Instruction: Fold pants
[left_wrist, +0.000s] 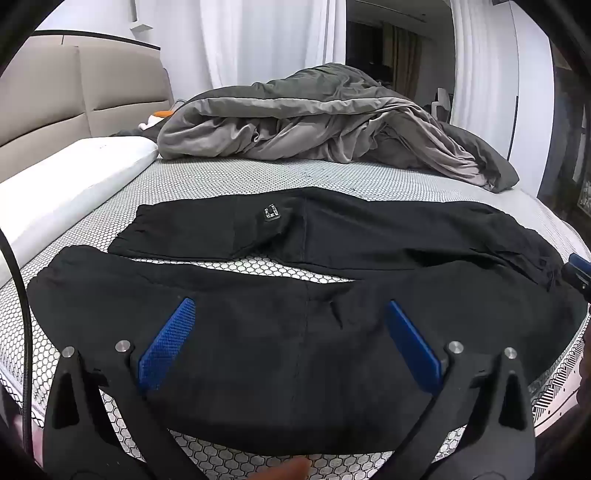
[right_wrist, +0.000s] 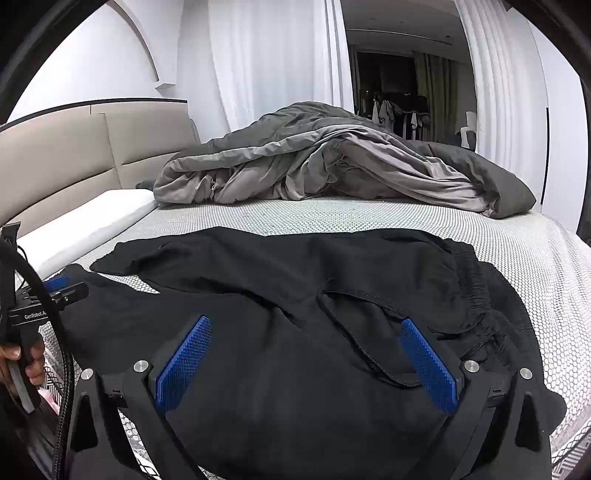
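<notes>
- Mattress (left_wrist: 207, 177): honeycomb-patterned cover, wide and flat. Soft base; pads pressing down may sink and pinch the cover along with the cloth.
- Grey duvet (left_wrist: 314, 122): heaped at the far side, well apart from the work. A leg flung too far could land against it.
- Black pants (left_wrist: 295, 332): spread across the near mattress, legs splayed apart with a strip of cover showing between them. Limp fabric; lifted from one layer only, the fold likely goes crooked.
- Left gripper (left_wrist: 291, 343): jaws wide, over the near leg, holding nothing.
- Right gripper (right_wrist: 306, 358): jaws wide, over the waistband end, holding nothing.
- Drawstring (right_wrist: 354, 332): loose on the cloth between the right pads; could snag or be grabbed alone.
</notes>
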